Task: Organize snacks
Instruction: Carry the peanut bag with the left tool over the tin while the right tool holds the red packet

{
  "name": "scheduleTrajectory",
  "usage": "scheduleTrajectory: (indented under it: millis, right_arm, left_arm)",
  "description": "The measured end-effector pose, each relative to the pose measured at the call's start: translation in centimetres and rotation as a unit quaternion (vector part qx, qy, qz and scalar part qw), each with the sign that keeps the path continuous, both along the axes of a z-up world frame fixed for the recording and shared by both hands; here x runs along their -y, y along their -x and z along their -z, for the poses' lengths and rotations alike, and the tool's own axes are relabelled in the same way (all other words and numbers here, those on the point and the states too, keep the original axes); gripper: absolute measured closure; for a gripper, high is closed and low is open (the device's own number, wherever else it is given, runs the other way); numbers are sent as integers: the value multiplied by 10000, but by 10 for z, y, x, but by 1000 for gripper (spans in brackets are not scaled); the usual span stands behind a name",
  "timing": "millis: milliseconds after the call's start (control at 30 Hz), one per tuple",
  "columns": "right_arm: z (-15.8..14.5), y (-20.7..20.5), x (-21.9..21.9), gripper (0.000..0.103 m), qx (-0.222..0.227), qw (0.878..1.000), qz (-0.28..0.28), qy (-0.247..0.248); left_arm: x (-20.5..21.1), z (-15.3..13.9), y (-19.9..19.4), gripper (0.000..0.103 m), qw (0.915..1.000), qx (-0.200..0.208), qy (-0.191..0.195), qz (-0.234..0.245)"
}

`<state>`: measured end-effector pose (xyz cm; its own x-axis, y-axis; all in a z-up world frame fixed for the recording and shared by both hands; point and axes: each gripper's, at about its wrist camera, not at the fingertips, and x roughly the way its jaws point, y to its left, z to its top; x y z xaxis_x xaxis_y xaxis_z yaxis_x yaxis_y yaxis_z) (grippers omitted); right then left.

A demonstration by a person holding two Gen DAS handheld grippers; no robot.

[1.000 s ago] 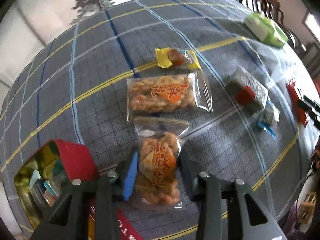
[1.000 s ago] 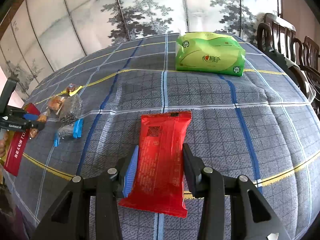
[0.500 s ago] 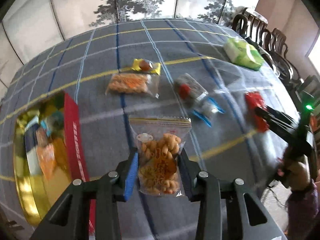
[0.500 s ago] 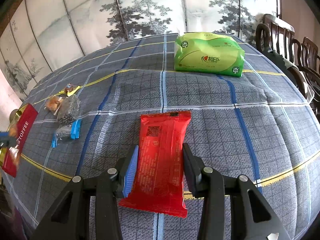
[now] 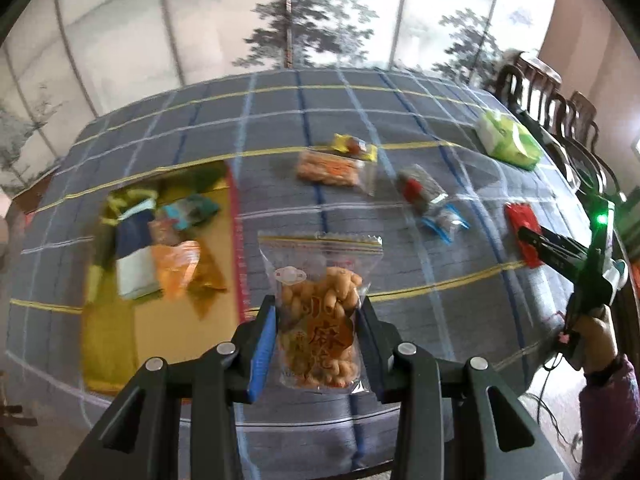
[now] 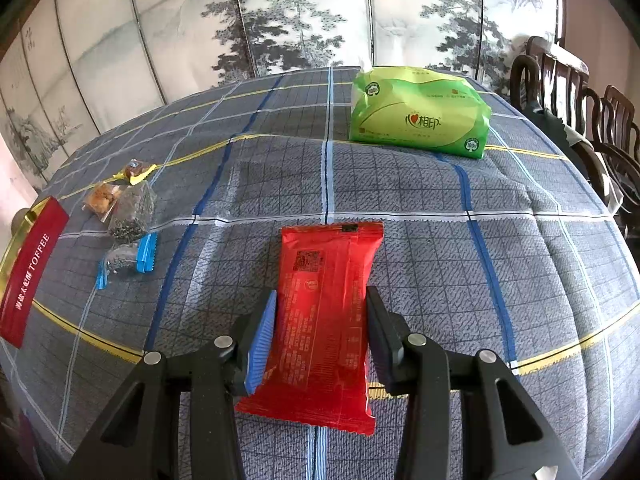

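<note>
Your left gripper (image 5: 316,344) fingers clench the light, crinkly clear twist-snack bag (image 5: 318,314) low across its filled belly, lifted above the desk (image 5: 420,280) near the toffee tin (image 5: 112,340), while your right gripper (image 6: 320,336) fingers squeeze the slippery red packet (image 6: 324,312) mid-body.

Glossy clear plastic snack bag (image 5: 318,312); matt woven tablecloth (image 6: 420,200).

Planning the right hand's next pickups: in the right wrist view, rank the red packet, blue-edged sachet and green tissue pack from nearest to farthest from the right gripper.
1. Red packet, between the right gripper's fingers.
2. Blue-edged sachet, left.
3. Green tissue pack, far edge, right of centre.
</note>
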<state>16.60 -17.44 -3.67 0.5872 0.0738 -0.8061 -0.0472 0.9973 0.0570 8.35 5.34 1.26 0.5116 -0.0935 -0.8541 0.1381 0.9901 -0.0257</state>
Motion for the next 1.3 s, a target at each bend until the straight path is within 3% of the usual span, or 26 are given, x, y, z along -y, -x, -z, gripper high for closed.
scheduleTrajectory:
  millis: [533,1300]
  right_arm:
    - [2,0,-10,62,-8,9999,-23,170]
    - [3,-1,-22,61,-16,9997,-42,236]
  left_arm:
    - [-66,-10,7,64,9963,327,-221,-761]
    - [-116,35,-6,64,9875,154,-778,-1362]
